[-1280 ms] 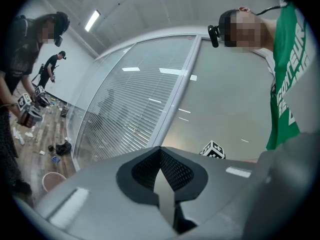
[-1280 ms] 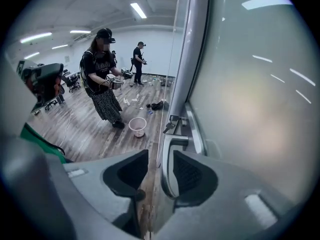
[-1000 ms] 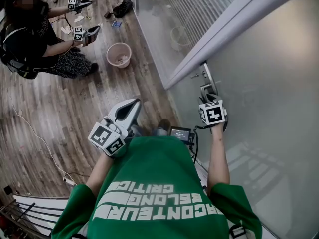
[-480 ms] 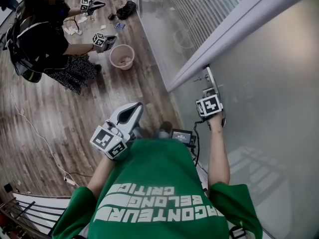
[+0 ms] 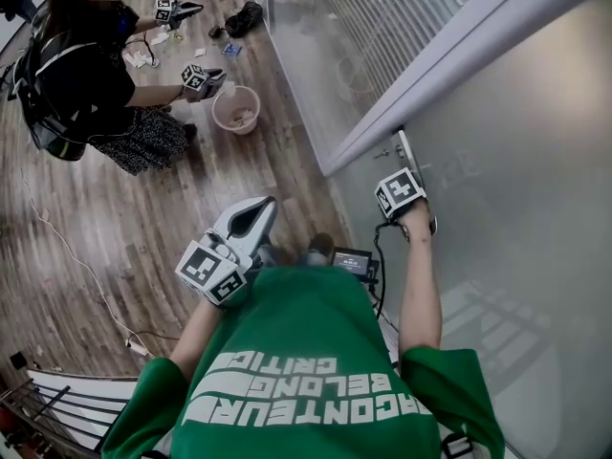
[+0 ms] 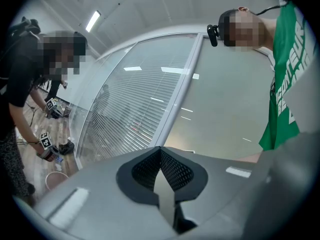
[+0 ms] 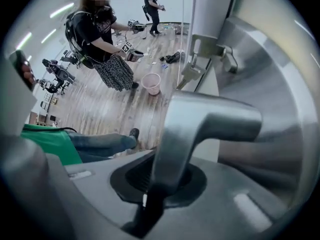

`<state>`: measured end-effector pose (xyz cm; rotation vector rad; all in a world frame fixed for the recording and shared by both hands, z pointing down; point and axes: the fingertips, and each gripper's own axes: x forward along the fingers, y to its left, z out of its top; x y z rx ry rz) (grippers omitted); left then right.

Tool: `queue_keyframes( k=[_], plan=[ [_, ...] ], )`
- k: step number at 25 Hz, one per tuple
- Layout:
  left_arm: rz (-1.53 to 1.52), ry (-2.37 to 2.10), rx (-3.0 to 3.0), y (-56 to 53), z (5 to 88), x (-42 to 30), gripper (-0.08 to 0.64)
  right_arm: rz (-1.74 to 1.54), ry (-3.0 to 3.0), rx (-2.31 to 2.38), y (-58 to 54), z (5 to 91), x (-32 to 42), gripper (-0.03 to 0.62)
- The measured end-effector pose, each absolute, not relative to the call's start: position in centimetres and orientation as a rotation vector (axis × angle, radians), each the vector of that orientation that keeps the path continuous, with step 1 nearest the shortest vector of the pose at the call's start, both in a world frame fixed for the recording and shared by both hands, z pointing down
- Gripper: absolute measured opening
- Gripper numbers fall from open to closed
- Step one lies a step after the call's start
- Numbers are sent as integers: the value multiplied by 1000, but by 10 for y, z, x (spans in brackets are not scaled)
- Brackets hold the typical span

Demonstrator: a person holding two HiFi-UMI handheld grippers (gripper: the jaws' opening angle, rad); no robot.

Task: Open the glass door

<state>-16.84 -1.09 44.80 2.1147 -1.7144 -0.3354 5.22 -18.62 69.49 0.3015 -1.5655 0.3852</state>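
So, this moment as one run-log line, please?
right gripper: jaws just closed, now shut on door handle | left gripper: jaws shut, empty | glass door: not yet open

**One clamped, one idle**

My right gripper [image 7: 159, 181] points straight down at the end of my outstretched right arm [image 5: 419, 290]. Its jaws have just been closing, and they pinch the metal door handle [image 7: 200, 129] between them. My left gripper [image 5: 251, 213] points level in front of my chest on a bent left forearm [image 5: 196, 328], jaws together with nothing between them.
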Motion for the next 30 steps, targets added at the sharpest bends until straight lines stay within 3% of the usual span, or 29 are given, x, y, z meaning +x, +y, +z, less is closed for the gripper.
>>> queue_keyframes(
  k=[30],
  plan=[
    [-305, -1622, 2124, -38, 469, -157, 17, 285, -1890, 410, -193, 704, 30, -5]
  ],
)
